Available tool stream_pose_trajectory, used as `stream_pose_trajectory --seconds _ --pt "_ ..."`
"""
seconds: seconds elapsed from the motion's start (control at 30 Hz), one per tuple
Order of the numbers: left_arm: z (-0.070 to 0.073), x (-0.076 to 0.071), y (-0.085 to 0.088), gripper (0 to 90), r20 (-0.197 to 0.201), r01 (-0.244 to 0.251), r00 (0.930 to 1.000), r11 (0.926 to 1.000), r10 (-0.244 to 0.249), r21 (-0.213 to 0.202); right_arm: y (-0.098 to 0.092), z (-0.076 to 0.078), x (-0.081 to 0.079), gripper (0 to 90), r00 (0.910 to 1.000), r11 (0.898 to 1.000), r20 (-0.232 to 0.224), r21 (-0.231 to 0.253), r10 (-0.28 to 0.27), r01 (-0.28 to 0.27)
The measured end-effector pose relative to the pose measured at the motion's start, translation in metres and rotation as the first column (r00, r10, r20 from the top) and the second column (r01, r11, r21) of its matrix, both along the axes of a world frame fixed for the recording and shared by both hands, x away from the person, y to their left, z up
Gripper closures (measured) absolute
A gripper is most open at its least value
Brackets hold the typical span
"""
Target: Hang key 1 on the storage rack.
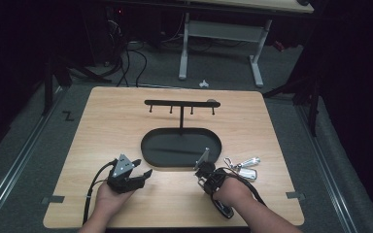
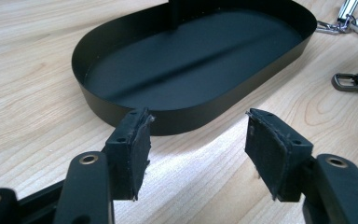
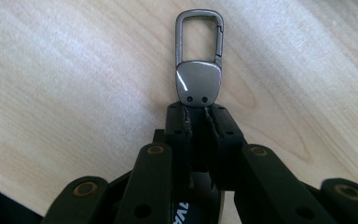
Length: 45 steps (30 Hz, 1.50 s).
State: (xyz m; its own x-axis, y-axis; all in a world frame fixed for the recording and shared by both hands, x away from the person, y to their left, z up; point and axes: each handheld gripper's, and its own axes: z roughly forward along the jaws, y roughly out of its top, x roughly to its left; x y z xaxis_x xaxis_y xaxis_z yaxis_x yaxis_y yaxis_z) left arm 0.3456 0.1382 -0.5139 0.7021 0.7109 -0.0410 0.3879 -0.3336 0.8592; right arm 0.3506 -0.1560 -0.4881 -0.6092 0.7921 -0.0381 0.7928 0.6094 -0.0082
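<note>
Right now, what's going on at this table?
A person works two handheld grippers at a wooden table. The right gripper is shut on a dark metal key clip, whose carabiner loop sticks out beyond the fingers. The left gripper is open and holds nothing, facing the black oval tray of a hook stand. A second bunch of keys lies right of the tray.

L gripper (image 1: 143,167) jaws wide apart; R gripper (image 3: 198,109) jaws clamped, both hands low at table's near edge.
</note>
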Motion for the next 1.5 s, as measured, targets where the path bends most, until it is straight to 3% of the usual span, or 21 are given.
stream_pose_trajectory --seconds 0.13,0.53,0.87,1.5 --pt "0.0 -0.001 0.0 40.6 0.005 0.004 1.0 1.0 -0.004 0.005 -0.003 0.002 -0.002 80.3 1.0 1.0 0.003 0.009 0.006 -0.006" --pt "0.0 0.0 -0.001 40.9 0.013 0.007 0.9999 0.9999 -0.007 0.008 -0.022 0.031 -0.003 80.3 0.998 0.993 0.064 0.117 -0.001 -0.007" --pt "0.0 -0.001 -0.002 40.8 0.01 0.018 0.9998 0.9998 -0.018 0.011 -0.03 0.06 -0.003 80.4 0.9925 0.986 0.112 0.167 -0.048 0.029" --pt "0.0 -0.001 -0.001 40.9 0.016 0.016 0.9997 0.9998 -0.016 0.009 -0.036 0.09 0.01 80.5 0.9795 0.985 0.192 0.171 -0.059 0.026"
